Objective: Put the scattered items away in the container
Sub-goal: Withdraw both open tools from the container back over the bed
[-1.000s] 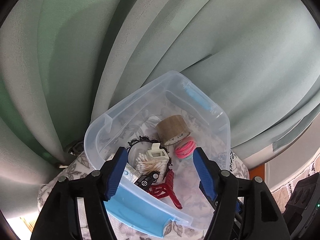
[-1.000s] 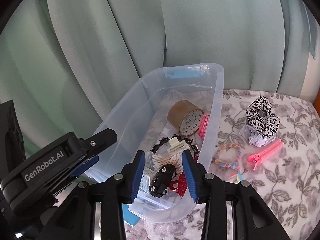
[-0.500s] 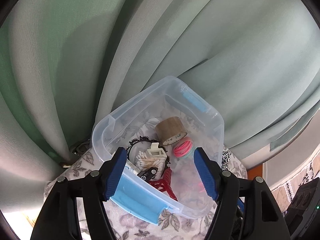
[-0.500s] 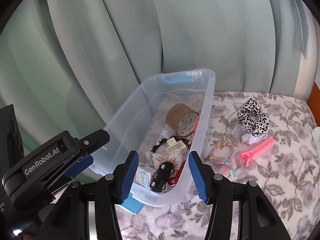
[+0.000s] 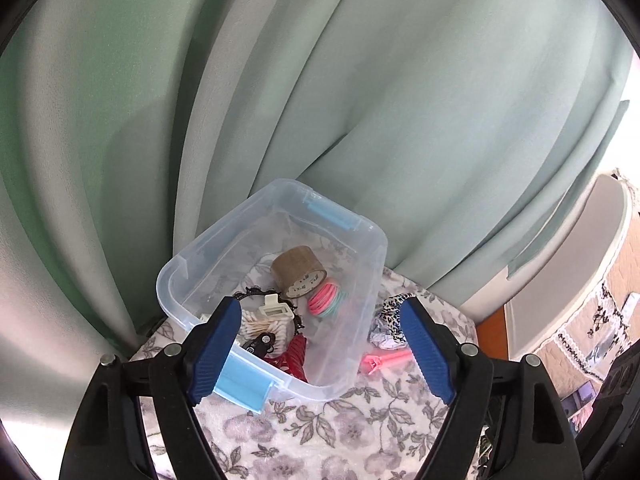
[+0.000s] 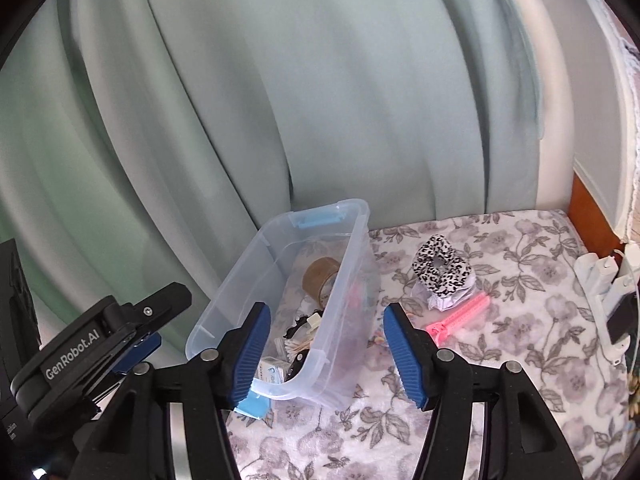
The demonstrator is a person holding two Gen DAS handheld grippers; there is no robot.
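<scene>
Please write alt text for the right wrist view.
The open right tool hovers empty over a clear bin holding a tape roll; a leopard scrunchie and pink clip lie on the floral cloth.

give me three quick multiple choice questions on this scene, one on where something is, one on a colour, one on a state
1. Where does the leopard-print scrunchie lie?
A. inside the clear bin
B. on the floral cloth, outside the bin
C. between the right gripper's jaws

2. What colour is the long hair clip beside the scrunchie?
A. pink
B. green
C. black

3. How do the right gripper jaws stand?
A. shut on the tape roll
B. shut on nothing
C. open, holding nothing

Answers:
1. B, it sits on the floral cloth to the right of the clear bin.
2. A, it is bright pink against the cloth.
3. C, the blue pads stand wide apart with only the bin and cloth seen beyond them.
</scene>
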